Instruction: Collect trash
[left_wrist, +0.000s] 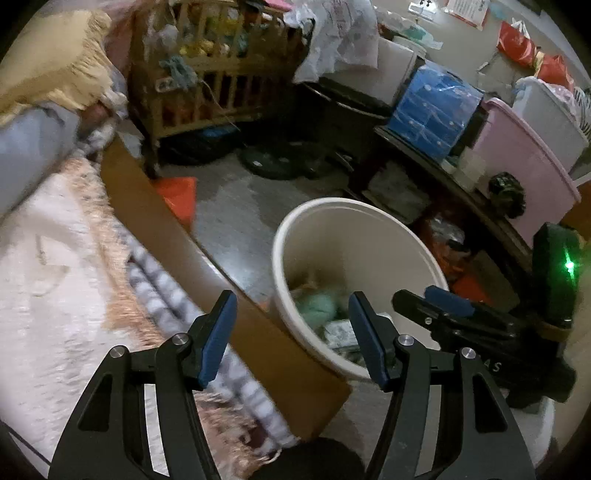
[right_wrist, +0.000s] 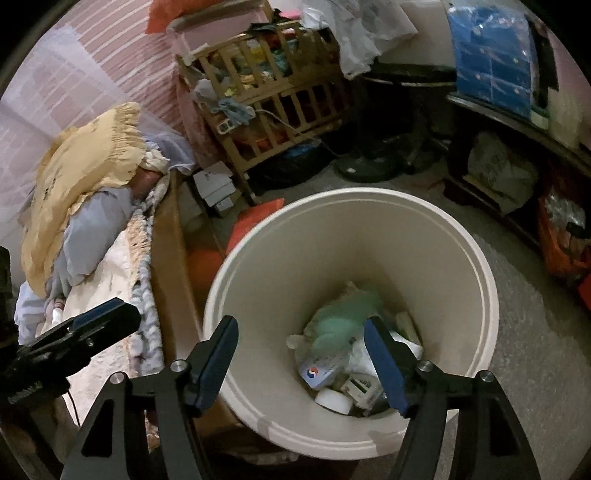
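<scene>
Two grippers, each with two blue-padded fingers, hang over one pale round bin (right_wrist: 476, 266) on a grey speckled floor (right_wrist: 535, 350). The right gripper (right_wrist: 301, 363), at the bottom of its own view, stands partly open with nothing between its pads, directly above the bin's mouth. The left gripper (left_wrist: 291, 338), at the bottom of the left wrist view, is likewise partly open and empty, above the bin's near left rim and the brown bed edge (left_wrist: 155, 214).

The trash (right_wrist: 343, 332) lies at the bottom of the bin, lower centre of the right view: one crumpled green piece, some white wrappers and small cartons, too jumbled to count.

One wooden crib (right_wrist: 280, 99) piled with toys fills the upper centre. A bed (left_wrist: 55, 277) with a pale blanket and one yellow frilled pillow (right_wrist: 85, 170) runs along the left. One blue pack (left_wrist: 432, 107) and one pink tub (left_wrist: 524, 166) sit on a dark shelf at upper right.
</scene>
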